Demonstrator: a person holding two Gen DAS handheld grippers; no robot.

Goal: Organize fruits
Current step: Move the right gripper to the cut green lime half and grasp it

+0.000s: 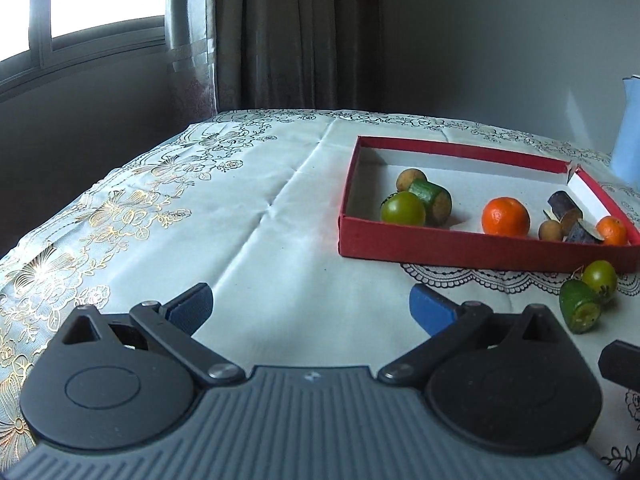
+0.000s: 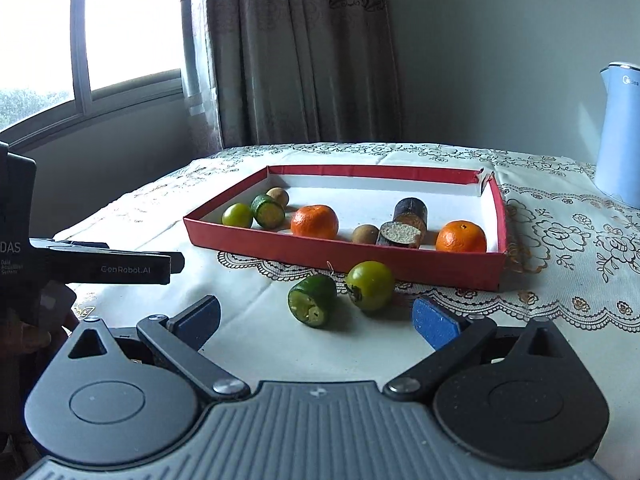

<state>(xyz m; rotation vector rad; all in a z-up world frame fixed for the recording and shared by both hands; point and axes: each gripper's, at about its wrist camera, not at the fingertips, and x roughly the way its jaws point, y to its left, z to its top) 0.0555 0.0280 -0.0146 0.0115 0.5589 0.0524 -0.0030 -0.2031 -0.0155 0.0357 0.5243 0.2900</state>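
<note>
**A:** Two fruits lie loose on the surface [image 2: 560, 320] just outside the red tray [image 2: 400, 272]: a cut green piece [image 2: 312, 300] and a round green fruit [image 2: 370, 285], side by side and seemingly touching. From your right gripper [image 2: 316, 316] the cut piece sits at twelve o'clock, just beyond the spread blue fingers [image 2: 434, 322], which hold nothing. The round one is at about one o'clock.

**B:** And its long axis?

**A:** It runs roughly from one o'clock toward seven, cut face toward you. Your right hand looks nearer; I judge the reach is its to make.

**B:** The left?

**A:** Your left gripper [image 1: 312, 308] is also wide open and empty. It sees both fruits far out at three o'clock, but shows the tray's left half well. Only the right view shows the kettle [image 2: 622, 132] whole and the left gripper's body at nine o'clock.
</note>
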